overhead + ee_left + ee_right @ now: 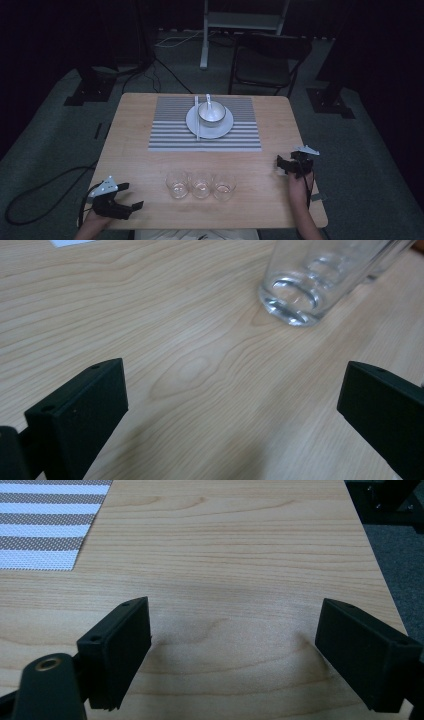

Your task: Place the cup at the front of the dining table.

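Three clear empty glasses (201,184) stand in a row near the table's front edge. Beyond them a striped placemat (170,135) carries a white plate (192,127) with a metal bowl (211,113), a white spoon (208,99) and chopsticks (197,120). My left gripper (131,195) rests open at the front left corner, pointing toward the leftmost glass (305,285), with bare wood between its jaws. My right gripper (289,161) is open near the right edge, a little above the table, nothing between its jaws. A corner of the placemat (45,520) lies ahead to its left.
The wooden table (135,155) has bare wood between the glasses and the placemat. A dark folding chair (265,65) stands behind the table, with stand legs and cables on the grey floor. The table's right edge (380,575) is close to my right gripper.
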### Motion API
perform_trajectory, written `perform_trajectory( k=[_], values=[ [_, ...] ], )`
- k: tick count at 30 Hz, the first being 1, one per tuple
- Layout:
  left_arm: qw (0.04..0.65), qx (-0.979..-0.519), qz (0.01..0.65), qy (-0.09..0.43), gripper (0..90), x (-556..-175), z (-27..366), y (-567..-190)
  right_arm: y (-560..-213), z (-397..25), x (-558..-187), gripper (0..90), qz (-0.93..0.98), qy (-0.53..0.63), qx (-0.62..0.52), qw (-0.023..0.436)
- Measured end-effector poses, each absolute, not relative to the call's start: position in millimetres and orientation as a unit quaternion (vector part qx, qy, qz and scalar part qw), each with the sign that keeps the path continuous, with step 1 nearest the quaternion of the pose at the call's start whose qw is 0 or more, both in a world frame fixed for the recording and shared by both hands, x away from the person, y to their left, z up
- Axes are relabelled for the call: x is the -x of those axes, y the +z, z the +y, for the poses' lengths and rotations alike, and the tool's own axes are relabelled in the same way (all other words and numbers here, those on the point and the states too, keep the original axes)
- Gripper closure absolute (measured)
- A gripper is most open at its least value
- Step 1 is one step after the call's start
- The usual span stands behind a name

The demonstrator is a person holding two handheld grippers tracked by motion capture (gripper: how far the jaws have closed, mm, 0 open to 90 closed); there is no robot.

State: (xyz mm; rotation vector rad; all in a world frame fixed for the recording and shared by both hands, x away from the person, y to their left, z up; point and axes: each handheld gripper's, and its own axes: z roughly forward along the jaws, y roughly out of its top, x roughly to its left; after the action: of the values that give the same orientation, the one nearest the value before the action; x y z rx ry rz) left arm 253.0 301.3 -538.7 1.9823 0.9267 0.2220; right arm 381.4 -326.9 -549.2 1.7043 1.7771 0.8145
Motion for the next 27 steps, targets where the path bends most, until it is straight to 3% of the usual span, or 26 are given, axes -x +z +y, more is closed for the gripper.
perform_trajectory(
  k=[13, 27],
  values=[
    [0.467, -0.805, 0.360, 0.064, 0.3, -266, 285, -531, -550, -324, -384, 13.9, 0.675, 0.294, -0.624, 0.261],
    [0.490, -0.817, 0.299, 0.054, 0.3, -277, 252, -511, -550, -324, -383, 13.9, 0.674, 0.294, -0.625, 0.262]
  ],
)
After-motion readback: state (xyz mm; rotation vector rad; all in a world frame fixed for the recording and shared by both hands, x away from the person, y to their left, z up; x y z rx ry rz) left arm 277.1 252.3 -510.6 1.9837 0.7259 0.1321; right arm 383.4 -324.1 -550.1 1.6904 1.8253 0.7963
